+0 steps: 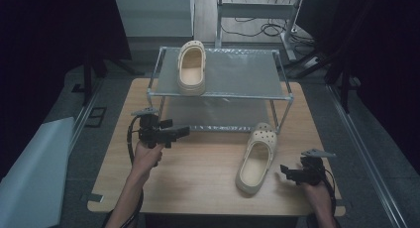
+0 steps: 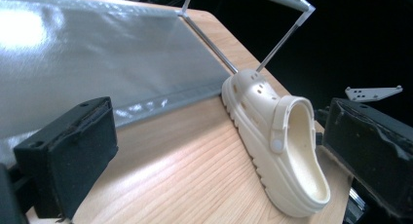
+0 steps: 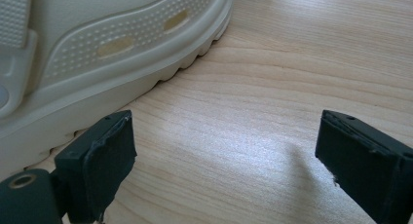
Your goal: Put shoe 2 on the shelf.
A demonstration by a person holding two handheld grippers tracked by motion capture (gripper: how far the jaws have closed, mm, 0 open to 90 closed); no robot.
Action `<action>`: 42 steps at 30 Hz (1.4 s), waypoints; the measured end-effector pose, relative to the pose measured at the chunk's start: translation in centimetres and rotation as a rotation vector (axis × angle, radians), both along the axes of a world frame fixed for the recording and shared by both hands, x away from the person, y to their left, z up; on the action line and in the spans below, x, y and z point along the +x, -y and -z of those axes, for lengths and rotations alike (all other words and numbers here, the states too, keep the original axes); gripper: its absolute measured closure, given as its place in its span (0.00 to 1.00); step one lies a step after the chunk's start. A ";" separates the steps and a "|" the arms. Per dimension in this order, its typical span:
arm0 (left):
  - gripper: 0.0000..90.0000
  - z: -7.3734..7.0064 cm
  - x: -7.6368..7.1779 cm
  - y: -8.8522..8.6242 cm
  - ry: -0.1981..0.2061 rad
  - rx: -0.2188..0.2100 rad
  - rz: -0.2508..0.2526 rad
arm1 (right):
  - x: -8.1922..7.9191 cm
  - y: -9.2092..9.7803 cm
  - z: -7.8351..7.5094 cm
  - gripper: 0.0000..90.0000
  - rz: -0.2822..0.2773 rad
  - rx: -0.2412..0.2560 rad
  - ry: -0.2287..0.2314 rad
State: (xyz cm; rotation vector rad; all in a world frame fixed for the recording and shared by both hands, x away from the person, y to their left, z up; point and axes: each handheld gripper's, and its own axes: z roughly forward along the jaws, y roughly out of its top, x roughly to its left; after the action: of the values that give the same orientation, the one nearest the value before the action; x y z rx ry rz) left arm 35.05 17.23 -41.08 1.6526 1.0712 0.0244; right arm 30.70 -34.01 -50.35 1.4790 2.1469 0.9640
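Observation:
A cream clog [image 1: 191, 69] rests on the top shelf of a metal rack [image 1: 233, 95], toe toward the back. A second cream clog [image 1: 256, 158] [image 2: 277, 136] lies on the wooden table [image 1: 198, 173] in front of the rack's right leg. My left gripper [image 1: 181, 131] [image 2: 219, 151] is held open above the table, left of this clog and pointing toward it, with nothing between the jaws. My right gripper [image 1: 286, 169] [image 3: 229, 146] is open just to the right of the clog's heel. In the right gripper view the clog's ribbed sole [image 3: 122, 44] lies beside the left jaw, apart from it.
The rack's lower shelf [image 2: 97, 53] is a grey mesh sheet near table level. Around the table stand dark curtains, cables on the floor [image 1: 267, 25] behind, and a pale sheet [image 1: 29, 173] at the left. Bare wood lies between the two hands.

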 end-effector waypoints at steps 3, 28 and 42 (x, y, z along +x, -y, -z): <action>0.00 0.9 -0.4 -0.4 -0.009 0.002 -0.011 | 0.0 -0.1 0.0 0.08 -0.007 -0.003 0.001; 0.00 8.9 -3.1 -0.3 -0.009 0.353 -0.103 | -0.8 -1.0 -0.2 0.04 -0.054 -0.025 -0.038; 0.00 9.5 -3.1 -0.1 -0.013 0.457 -0.139 | -1.9 -2.7 -1.8 0.02 -0.127 0.044 -0.016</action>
State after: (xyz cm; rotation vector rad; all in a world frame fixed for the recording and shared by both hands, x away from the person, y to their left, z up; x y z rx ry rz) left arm 31.94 17.36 -50.54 1.9789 1.2531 0.3733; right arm 28.76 -31.27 -48.54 1.3892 2.2679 1.0518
